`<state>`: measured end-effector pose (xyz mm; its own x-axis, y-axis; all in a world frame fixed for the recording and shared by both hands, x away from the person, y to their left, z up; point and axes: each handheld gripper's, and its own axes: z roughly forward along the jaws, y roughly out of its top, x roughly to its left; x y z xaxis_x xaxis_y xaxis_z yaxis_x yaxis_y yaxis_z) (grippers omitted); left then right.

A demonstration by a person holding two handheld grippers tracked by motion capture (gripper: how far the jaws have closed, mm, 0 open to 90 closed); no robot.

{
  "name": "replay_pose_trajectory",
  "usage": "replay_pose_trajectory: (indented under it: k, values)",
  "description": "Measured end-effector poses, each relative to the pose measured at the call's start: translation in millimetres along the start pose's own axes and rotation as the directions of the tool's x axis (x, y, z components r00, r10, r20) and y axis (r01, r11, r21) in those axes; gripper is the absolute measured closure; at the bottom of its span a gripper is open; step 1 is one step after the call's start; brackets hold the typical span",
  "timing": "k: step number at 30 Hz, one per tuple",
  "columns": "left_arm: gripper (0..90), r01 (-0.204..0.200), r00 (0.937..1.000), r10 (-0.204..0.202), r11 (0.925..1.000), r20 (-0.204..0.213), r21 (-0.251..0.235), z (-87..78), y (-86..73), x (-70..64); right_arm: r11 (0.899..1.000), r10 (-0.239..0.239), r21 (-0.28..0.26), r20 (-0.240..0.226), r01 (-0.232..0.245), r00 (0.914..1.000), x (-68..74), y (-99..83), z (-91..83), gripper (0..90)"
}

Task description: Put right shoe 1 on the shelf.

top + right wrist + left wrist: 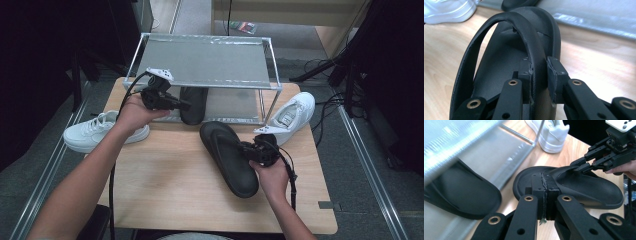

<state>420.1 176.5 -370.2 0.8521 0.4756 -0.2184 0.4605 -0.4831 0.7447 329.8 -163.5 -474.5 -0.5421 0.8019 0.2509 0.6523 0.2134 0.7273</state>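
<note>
A black flip-flop sandal (226, 162) lies on the wooden table (170, 175), toe toward the rack. My right gripper (242, 147) is shut on its strap (535, 50), and the two pads press the strap from both sides. From the left gripper view the same sandal (589, 188) shows with the right gripper (577, 166) pinching its strap. A second black sandal (193, 105) rests on the rack's lower shelf (506, 162). Just left of that sandal, my left gripper (187, 105) hovers shut, its pads (537, 186) pressed together on nothing.
A metal wire rack (200, 62) stands at the table's far edge. One white sneaker (97, 132) lies at the left edge, another (296, 114) leans by the rack's right post. Cables trail from both grippers. Bare wood spreads across the table's near half.
</note>
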Motion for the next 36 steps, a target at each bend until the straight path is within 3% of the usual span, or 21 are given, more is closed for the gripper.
replay_pose_trajectory:
  k: [8, 13, 16, 17, 22, 27, 32, 36]
  values:
    - [90.0, -0.03, 0.9987, 0.03, 0.9995, -0.041, 0.011, -7.4, 29.7, 10.5, 1.0, -0.006, -0.007, 0.05, 0.007, 0.9987, -11.5, 19.2, 12.0, 76.1]
    - [90.0, -0.035, 0.997, 0.035, 0.9994, -0.07, 0.005, -9.8, 48.7, 23.6, 0.999, 0.04, -0.019, 0.078, -0.039, 0.9961, -25.2, 33.1, 27.1, 76.0]
    - [90.0, -0.033, 0.9967, 0.033, 0.9994, -0.075, 0.009, -10.1, 53.2, 28.9, 0.999, 0.04, -0.022, 0.095, -0.038, 0.9947, -27.9, 36.4, 32.0, 76.0]
    - [90.0, -0.02, 0.9964, 0.02, 0.9998, -0.083, -0.005, -10.0, 56.6, 34.9, 0.998, 0.053, -0.022, 0.108, -0.05, 0.9928, -30.7, 39.2, 38.0, 75.9]
    - [90.0, 0.003, 0.9949, -0.003, 1.0, -0.101, -0.005, -5.5, 61.5, 48.3, 0.997, 0.074, -0.017, 0.144, -0.072, 0.9868, -33.4, 42.7, 55.8, 75.5]
    - [90.0, 0.009, 0.9913, -0.008, 0.9999, -0.131, 0.008, 2.6, 59.2, 58.8, 0.992, 0.125, -0.037, 0.151, -0.121, 0.9805, -35.7, 41.5, 69.2, 75.5]
    - [90.0, 0.011, 0.9905, -0.005, 0.9988, -0.138, 0.048, 8.8, 55.0, 65.8, 0.992, 0.126, -0.047, 0.163, -0.12, 0.9785, -36.2, 42.3, 76.5, 74.7]
    - [90.0, 0.012, 0.9916, -0.007, 0.9993, -0.129, 0.034, 8.0, 53.6, 69.4, 0.992, 0.123, -0.047, 0.158, -0.117, 0.9797, -36.6, 43.2, 83.0, 73.4]
